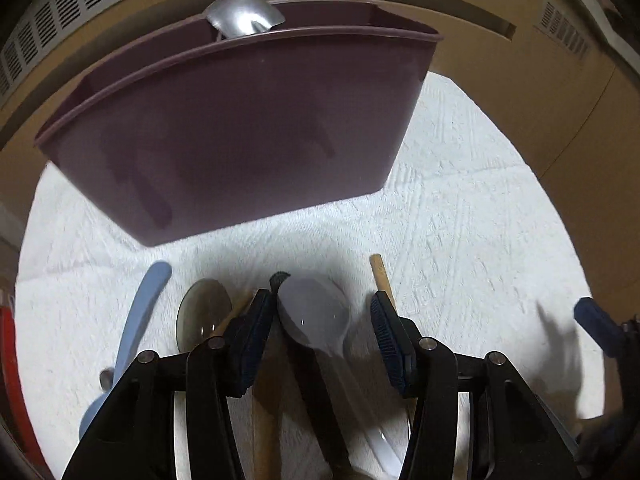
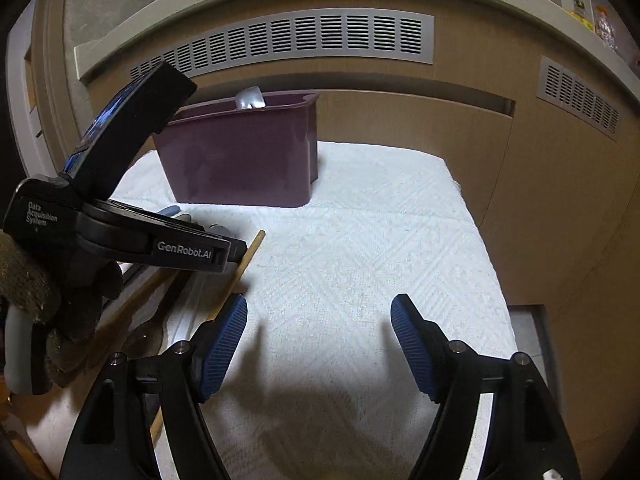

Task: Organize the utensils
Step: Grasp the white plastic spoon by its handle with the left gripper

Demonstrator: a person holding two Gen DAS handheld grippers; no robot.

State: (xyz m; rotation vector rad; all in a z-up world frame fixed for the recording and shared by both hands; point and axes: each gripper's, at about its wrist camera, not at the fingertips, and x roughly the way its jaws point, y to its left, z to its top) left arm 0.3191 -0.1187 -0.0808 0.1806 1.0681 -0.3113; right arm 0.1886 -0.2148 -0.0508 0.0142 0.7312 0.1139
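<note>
A maroon plastic utensil caddy [image 1: 240, 128] stands on the white towel [image 1: 460, 220], with a metal ladle bowl [image 1: 244, 14] sticking out of its top; it also shows in the right wrist view [image 2: 240, 160]. Several utensils lie in front of it: a white spoon [image 1: 316, 312], a dark clear spoon [image 1: 202, 312], a light blue handle [image 1: 142, 316], a wooden stick [image 1: 380, 276]. My left gripper [image 1: 320, 316] is open, its jaws astride the white spoon's bowl just above the towel. My right gripper [image 2: 318, 320] is open and empty over bare towel.
A wooden cabinet wall with grey vents [image 2: 288, 38] runs behind the towel. The left gripper's body [image 2: 120, 232] and gloved hand fill the left of the right wrist view. A red object [image 1: 10, 360] sits at the far left edge.
</note>
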